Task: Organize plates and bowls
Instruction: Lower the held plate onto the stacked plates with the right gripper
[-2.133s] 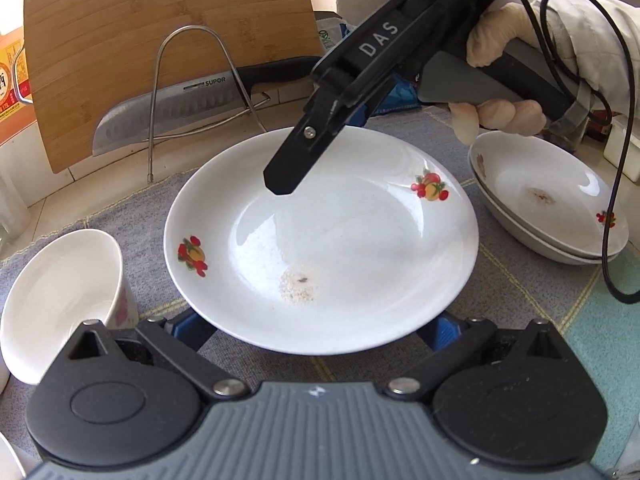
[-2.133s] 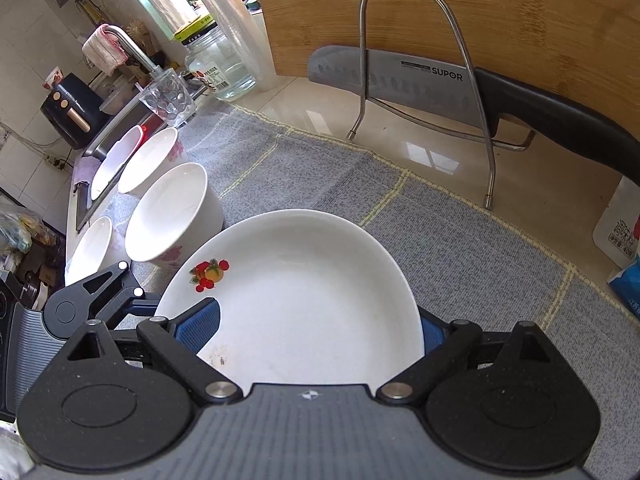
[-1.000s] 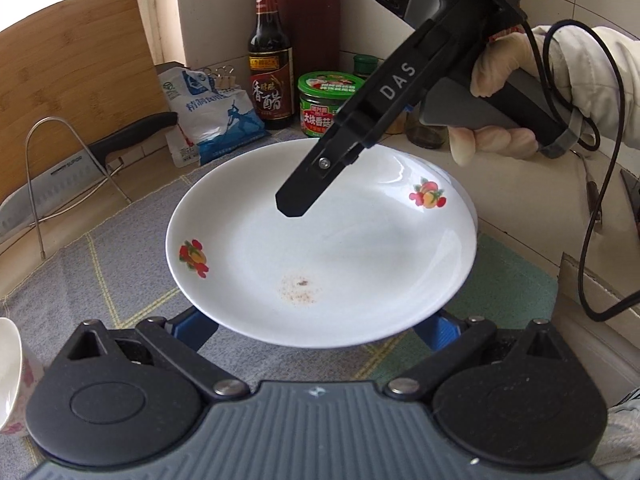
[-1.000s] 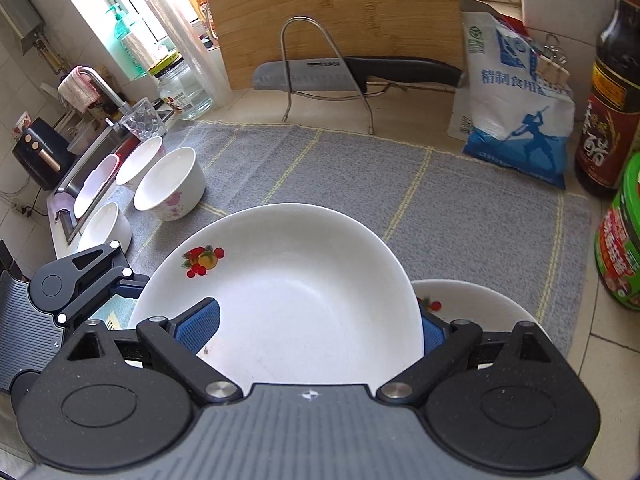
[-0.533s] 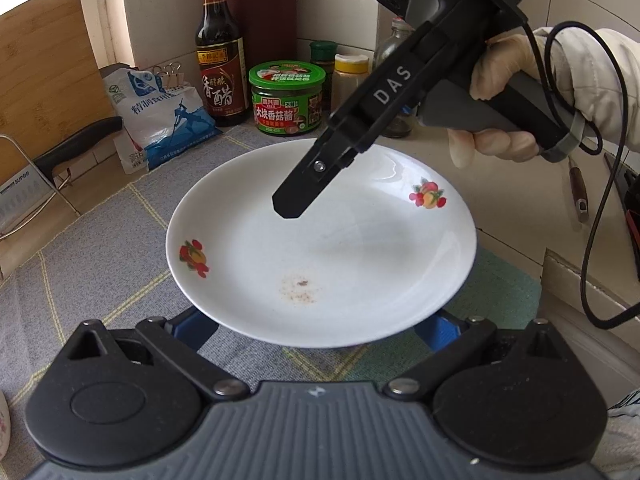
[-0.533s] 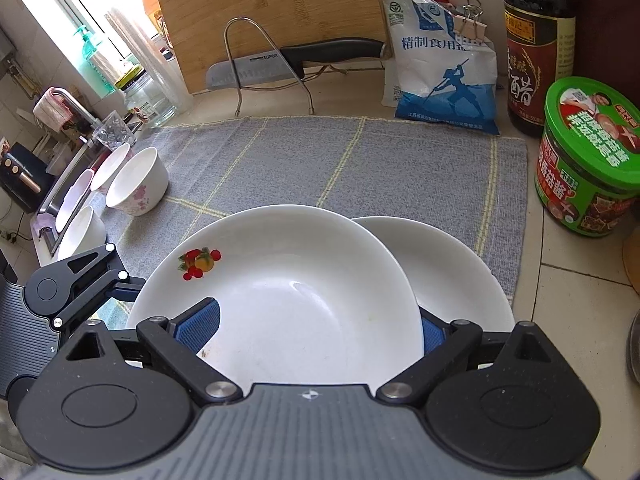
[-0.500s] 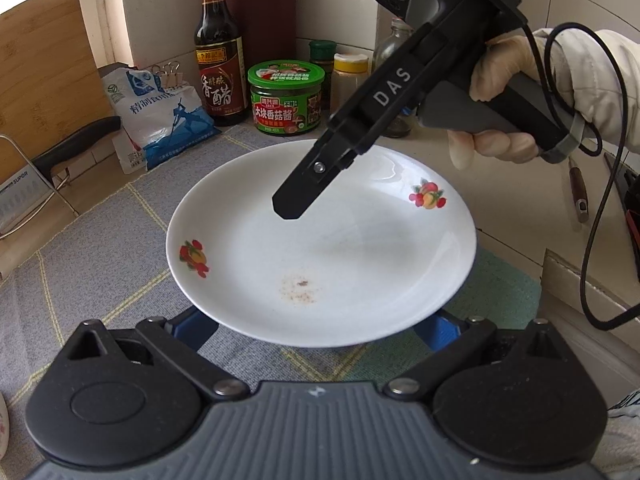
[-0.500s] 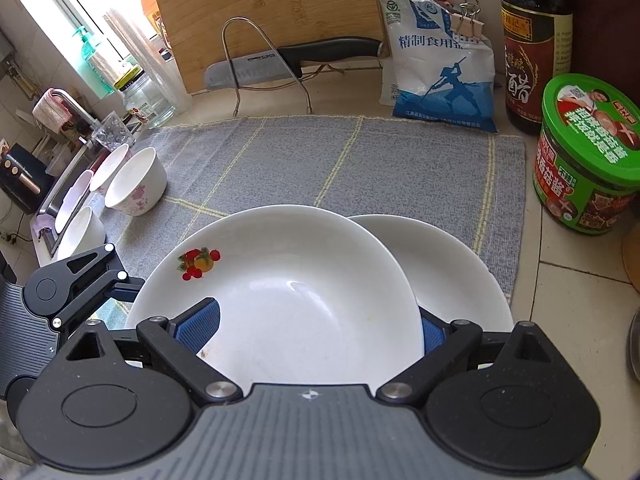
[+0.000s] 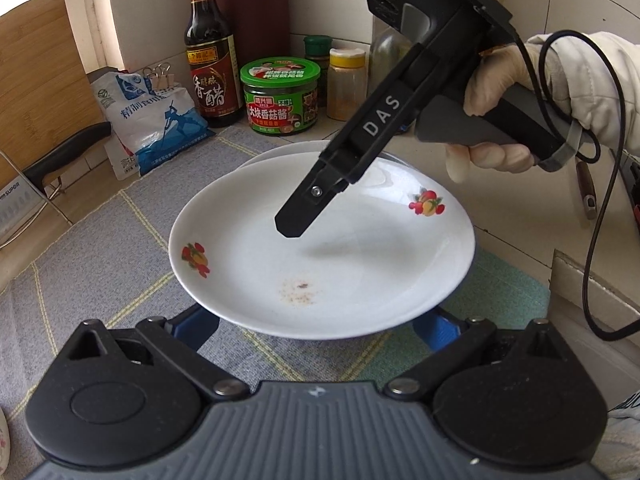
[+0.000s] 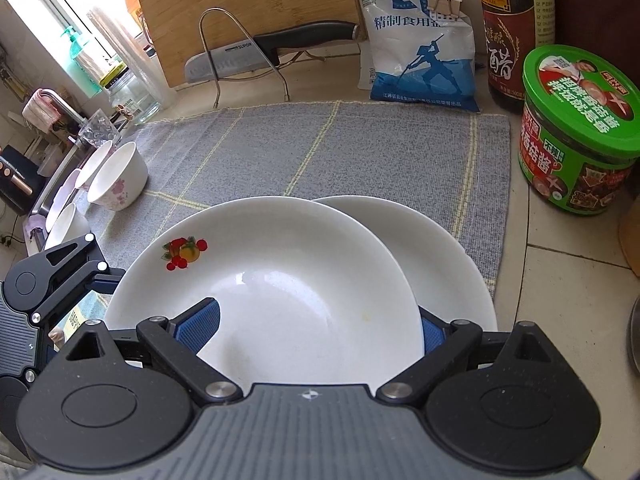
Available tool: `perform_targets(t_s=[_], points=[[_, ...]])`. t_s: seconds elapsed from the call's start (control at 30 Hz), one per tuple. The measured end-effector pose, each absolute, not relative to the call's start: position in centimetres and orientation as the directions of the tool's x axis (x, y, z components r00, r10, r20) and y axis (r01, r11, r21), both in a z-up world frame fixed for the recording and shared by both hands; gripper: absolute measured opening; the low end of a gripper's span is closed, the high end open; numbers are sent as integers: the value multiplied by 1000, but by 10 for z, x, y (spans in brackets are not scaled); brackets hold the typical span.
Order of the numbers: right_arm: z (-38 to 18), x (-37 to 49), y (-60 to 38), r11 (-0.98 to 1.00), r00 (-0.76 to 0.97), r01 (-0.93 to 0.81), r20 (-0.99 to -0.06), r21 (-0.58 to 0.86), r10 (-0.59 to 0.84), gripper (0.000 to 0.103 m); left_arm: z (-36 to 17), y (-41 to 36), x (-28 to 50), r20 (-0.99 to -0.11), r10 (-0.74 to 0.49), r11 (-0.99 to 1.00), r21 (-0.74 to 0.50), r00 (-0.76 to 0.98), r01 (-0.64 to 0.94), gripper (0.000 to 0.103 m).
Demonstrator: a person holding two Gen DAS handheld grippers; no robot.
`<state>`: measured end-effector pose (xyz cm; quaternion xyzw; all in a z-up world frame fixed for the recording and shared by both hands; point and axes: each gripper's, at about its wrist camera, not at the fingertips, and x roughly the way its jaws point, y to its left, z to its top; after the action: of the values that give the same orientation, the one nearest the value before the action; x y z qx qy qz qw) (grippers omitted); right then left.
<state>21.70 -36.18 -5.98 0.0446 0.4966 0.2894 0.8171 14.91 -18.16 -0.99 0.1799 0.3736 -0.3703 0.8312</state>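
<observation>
Gloved hand (image 9: 496,120) of yours tilts the right hand-held gripper (image 10: 320,322) steeply down, clamped across the white fruit-printed plate (image 10: 276,276); the left hand-held gripper (image 9: 316,326) clamps its opposite rim. Plate hangs over a second white plate (image 10: 436,252) on the grey mat (image 10: 360,148); beyond that mat stands a green-lidded jar (image 10: 576,136).

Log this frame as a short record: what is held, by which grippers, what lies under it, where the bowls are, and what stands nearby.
held item: fruit-print plate, raised above the grey mat
left gripper: shut on the plate's edge
right gripper: shut on the plate's edge
beneath: stacked plates on the mat, partly covered
bowls: white bowls at the mat's far left edge
nearby: green-lidded jar, vinegar bottle, salt bag
stage: plate not yet set on the stack
</observation>
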Motion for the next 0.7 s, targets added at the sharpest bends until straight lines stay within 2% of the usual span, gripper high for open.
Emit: perform_targets(t_s=[0.7], points=[[-57, 206, -375, 867, 372, -379, -805, 322, 462, 102, -19, -183, 161, -757, -493, 619, 41, 428, 784, 102]])
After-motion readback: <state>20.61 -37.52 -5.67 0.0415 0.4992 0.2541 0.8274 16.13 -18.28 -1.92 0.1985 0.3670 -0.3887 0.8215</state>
